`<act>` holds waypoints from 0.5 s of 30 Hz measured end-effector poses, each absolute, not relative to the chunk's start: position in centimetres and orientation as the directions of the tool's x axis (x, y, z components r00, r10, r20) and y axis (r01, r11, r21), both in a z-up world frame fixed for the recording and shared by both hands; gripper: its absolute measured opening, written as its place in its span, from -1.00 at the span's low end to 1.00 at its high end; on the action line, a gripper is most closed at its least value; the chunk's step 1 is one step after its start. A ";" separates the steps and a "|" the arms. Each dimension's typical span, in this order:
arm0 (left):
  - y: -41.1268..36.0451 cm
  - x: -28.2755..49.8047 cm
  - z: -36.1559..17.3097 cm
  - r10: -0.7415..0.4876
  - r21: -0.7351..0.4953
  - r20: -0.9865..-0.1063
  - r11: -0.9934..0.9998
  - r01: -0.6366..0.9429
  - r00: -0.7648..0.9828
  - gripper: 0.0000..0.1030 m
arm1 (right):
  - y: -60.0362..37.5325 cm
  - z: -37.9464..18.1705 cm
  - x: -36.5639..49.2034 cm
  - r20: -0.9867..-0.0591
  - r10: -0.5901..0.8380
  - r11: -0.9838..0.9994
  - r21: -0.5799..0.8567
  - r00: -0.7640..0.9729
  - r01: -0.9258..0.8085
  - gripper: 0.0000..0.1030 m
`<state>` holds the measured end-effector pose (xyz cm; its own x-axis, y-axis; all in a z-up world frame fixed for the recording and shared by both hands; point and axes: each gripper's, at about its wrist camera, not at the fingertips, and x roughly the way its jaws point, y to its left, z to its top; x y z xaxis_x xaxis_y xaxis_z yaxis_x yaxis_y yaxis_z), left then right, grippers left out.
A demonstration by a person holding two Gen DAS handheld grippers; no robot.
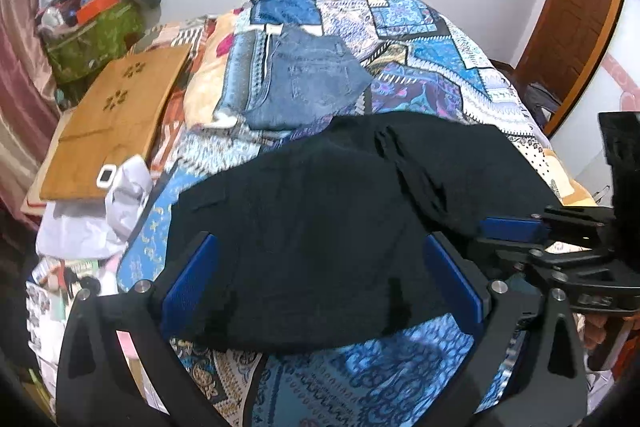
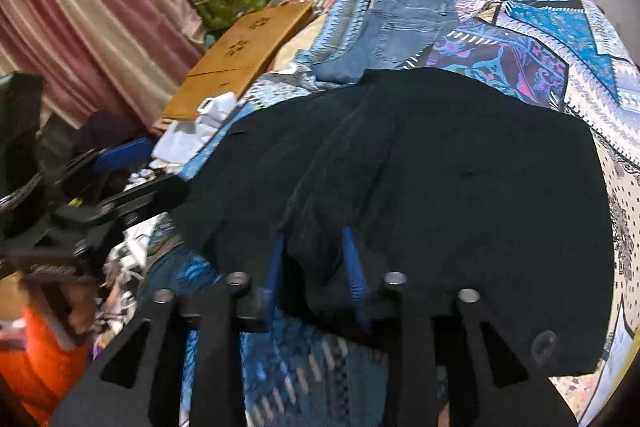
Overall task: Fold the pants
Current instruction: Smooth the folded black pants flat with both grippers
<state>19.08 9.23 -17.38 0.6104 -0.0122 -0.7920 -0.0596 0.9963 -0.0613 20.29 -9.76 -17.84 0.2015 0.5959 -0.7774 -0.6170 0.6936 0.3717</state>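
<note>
Two pairs of pants share the bed (image 1: 432,39): folded jeans (image 1: 304,83) set aside farther back, black pants (image 1: 320,227) spread near for folding. Left hand-held gripper (image 1: 320,291) gapes wide over them; right hand-held gripper (image 2: 314,263) pinches their near edge, probably to lift it.

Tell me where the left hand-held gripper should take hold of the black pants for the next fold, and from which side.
Grip the near hem edge of the black pants, coming in low from the near side of the bed. The left hand-held gripper already straddles that edge with its jaws wide open. The right hand-held gripper is pinching a bunched ridge of the same edge, so a matching hold looks sensible.
</note>
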 end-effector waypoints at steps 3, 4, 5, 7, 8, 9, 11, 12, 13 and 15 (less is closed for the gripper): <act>8.1 20.0 -16.3 -0.006 -0.041 -0.774 0.998 -0.041 0.633 0.99 | -11.9 -15.9 20.5 -0.745 0.614 0.697 0.359 0.259 -0.621 -0.18; 7.7 20.4 -15.9 -0.009 -0.039 -0.769 0.999 -0.033 0.639 0.99 | -12.5 -15.2 20.5 -0.733 0.618 0.702 0.351 0.284 -0.620 -0.16; 7.3 20.8 -15.6 -0.013 -0.040 -0.766 0.999 -0.028 0.643 0.99 | -13.0 -14.7 20.7 -0.725 0.616 0.709 0.342 0.307 -0.617 -0.15; 6.5 21.8 -15.0 -0.026 -0.044 -0.759 0.999 -0.011 0.650 0.99 | -14.5 -13.5 21.3 -0.708 0.602 0.732 0.303 0.370 -0.611 -0.15; 6.0 22.3 -14.8 -0.033 -0.045 -0.757 0.999 -0.001 0.653 0.99 | -15.2 -13.0 21.6 -0.703 0.588 0.745 0.278 0.400 -0.607 -0.15; 5.5 22.8 -14.6 -0.038 -0.045 -0.754 0.999 0.006 0.656 0.99 | -16.0 -12.6 22.1 -0.699 0.567 0.762 0.244 0.436 -0.599 -0.15; 4.4 24.1 -14.4 -0.046 -0.041 -0.749 0.999 0.023 0.660 0.99 | -16.7 -12.1 22.9 -0.698 0.539 0.782 0.206 0.472 -0.589 -0.15; 3.8 24.8 -14.4 -0.050 -0.036 -0.750 0.999 0.034 0.660 0.99 | -17.2 -12.2 23.5 -0.699 0.524 0.792 0.189 0.487 -0.581 -0.15; 3.4 25.3 -14.5 -0.052 -0.032 -0.752 0.999 0.042 0.657 0.99 | -17.6 -12.1 23.9 -0.701 0.517 0.796 0.182 0.492 -0.577 -0.15; 2.3 26.8 -14.9 -0.053 -0.023 -0.760 0.998 0.055 0.648 0.99 | -18.2 -12.7 25.1 -0.711 0.495 0.809 0.167 0.499 -0.564 -0.15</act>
<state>26.76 2.35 -14.89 0.6480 -0.0532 -0.7598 0.0551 0.9982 -0.0230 25.06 -18.17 -12.73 0.4989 0.4949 -0.7115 -0.5637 0.8089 0.1674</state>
